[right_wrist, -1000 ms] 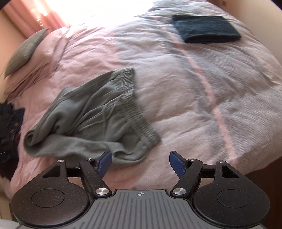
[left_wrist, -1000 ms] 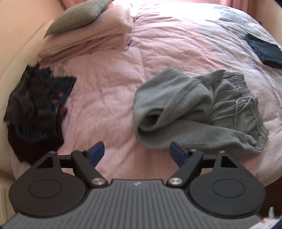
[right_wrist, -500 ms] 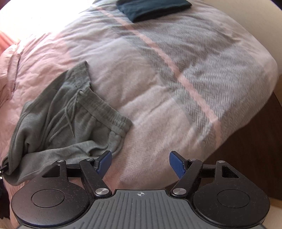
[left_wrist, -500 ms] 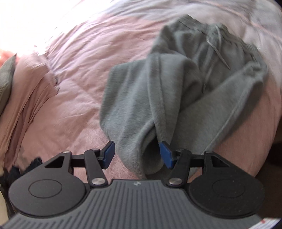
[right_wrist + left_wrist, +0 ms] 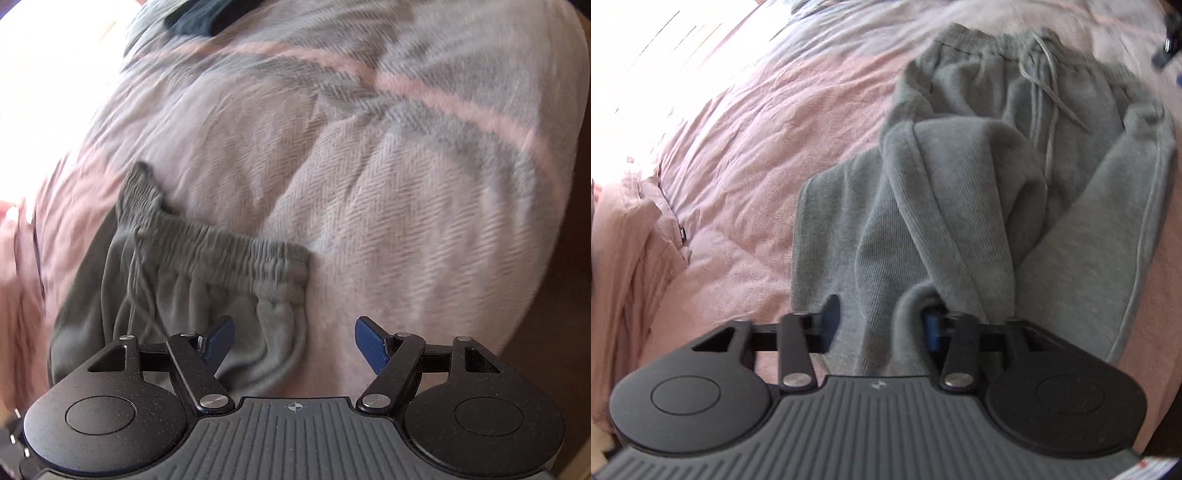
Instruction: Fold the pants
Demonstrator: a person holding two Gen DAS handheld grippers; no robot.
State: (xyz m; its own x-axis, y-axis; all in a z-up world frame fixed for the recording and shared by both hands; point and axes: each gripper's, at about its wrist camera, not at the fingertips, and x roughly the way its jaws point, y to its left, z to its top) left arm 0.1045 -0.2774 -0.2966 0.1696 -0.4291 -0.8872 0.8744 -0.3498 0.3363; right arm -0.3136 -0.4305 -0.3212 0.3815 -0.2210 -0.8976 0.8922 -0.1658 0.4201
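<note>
Grey sweatpants (image 5: 960, 184) lie crumpled on the bed, the waistband and drawstring far from me and one leg folded back over the other. My left gripper (image 5: 881, 325) is at the near leg end. Its jaws are partly closed, with the thick cuff fabric bunched between the blue fingers (image 5: 829, 321). In the right wrist view the elastic waistband (image 5: 221, 251) runs across the lower left. My right gripper (image 5: 295, 341) stands open just in front of the waistband's corner, its left finger (image 5: 219, 339) over the grey fabric and its right finger over the blanket.
A pink duvet (image 5: 757, 147) covers the bed, with a pink pillow (image 5: 624, 258) at the left. A grey and pink herringbone blanket (image 5: 406, 184) covers the bed's right side, and a dark folded garment (image 5: 199, 18) lies at its far end. The bed's edge drops off at the right.
Both grippers have moved in close to the sweatpants. The left jaws have narrowed around the leg end. The right gripper has come down to the waistband corner and stayed wide.
</note>
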